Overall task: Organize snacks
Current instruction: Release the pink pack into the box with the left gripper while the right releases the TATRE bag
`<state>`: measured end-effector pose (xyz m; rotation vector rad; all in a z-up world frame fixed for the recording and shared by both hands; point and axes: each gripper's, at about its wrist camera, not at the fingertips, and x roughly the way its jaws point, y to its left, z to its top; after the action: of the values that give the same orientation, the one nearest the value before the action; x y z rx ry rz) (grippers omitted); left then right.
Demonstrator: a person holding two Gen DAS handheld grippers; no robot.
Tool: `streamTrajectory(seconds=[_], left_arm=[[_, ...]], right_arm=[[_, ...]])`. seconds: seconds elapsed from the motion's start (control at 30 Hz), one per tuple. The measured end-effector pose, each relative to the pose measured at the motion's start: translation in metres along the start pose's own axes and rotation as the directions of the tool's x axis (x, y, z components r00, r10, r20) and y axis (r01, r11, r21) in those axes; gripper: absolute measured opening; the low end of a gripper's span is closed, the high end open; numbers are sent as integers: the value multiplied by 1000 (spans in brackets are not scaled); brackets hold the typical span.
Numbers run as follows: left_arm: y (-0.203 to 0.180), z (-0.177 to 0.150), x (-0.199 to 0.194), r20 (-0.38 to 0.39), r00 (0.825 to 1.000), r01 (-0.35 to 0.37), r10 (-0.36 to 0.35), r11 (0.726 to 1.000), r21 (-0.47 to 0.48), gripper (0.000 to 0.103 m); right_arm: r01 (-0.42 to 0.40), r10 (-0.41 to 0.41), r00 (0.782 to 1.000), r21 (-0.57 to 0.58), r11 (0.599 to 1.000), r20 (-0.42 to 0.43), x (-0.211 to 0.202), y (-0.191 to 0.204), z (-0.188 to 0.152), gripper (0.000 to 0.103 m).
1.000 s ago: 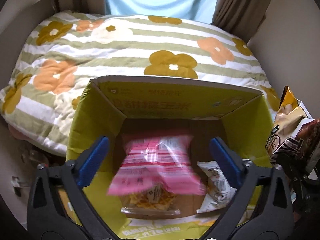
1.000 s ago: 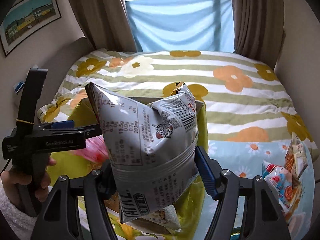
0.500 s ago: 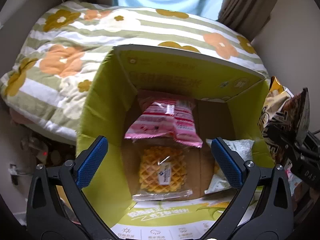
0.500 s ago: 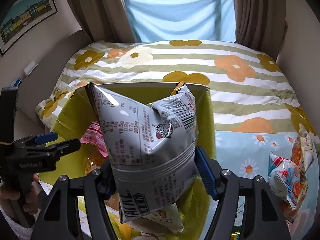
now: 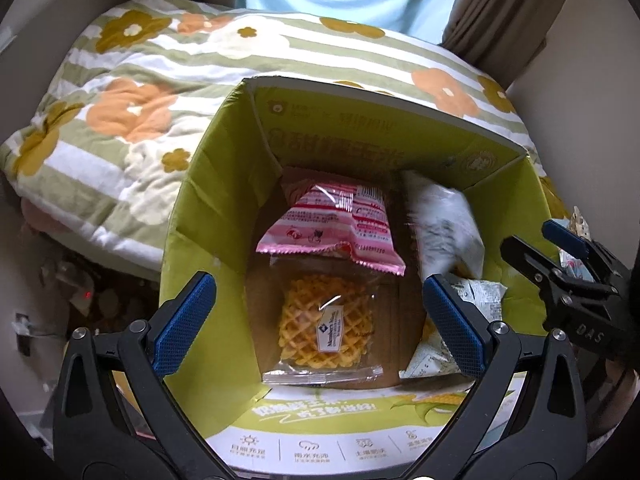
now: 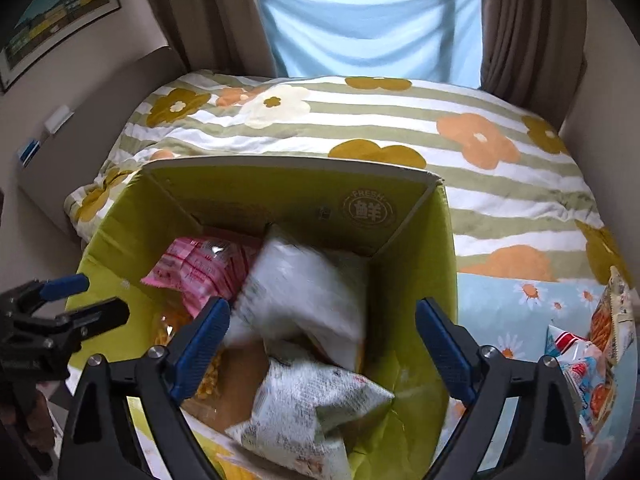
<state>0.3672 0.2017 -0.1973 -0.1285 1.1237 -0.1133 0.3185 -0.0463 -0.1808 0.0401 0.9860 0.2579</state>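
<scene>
An open yellow-green cardboard box (image 5: 208, 216) (image 6: 416, 208) stands on the bed's edge. Inside lie a pink packet (image 5: 336, 224) (image 6: 196, 268), a clear waffle pack (image 5: 320, 328) and a pale green-white bag (image 6: 312, 408). A silver-grey snack bag (image 6: 308, 296) (image 5: 444, 224) shows blurred, loose inside the box on the right. My right gripper (image 6: 322, 320) (image 5: 536, 244) is above it, its jaws opening, with the pads clear of the bag. My left gripper (image 5: 320, 308) (image 6: 88, 300) hovers open and empty over the box's near left side.
The box rests against a striped floral quilt (image 6: 400, 136). Loose snack packets (image 6: 588, 360) lie on a blue daisy cloth (image 6: 500, 300) to the right of the box. Curtains and a window stand behind the bed; a wall runs along the left.
The pink packet dropped and settled on the waffle pack. My right gripper opened and let go of the silver-grey bag, which fell into the box. My left gripper shifted sideways over the box.
</scene>
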Motion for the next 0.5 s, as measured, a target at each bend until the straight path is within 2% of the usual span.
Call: streamTrajectory(seconds=[0.1,0.27,0.5], left_arm=[[0,-3,-1,-2,1000,1,-1,1000,-7,102],[-4,-8,-13,20,1000,3,-3,1000,-14,102],[-16,-13,-28,61,998,-11,10,1000,14,102]], right_arm=[[19,-19,1000,-11,1000,0,-5,0,-5,93],[-16,16,999,14,1000,-29,-12,-5,-8,93],[-25,25,1000,26,999,1,-33,-1,-13,93]])
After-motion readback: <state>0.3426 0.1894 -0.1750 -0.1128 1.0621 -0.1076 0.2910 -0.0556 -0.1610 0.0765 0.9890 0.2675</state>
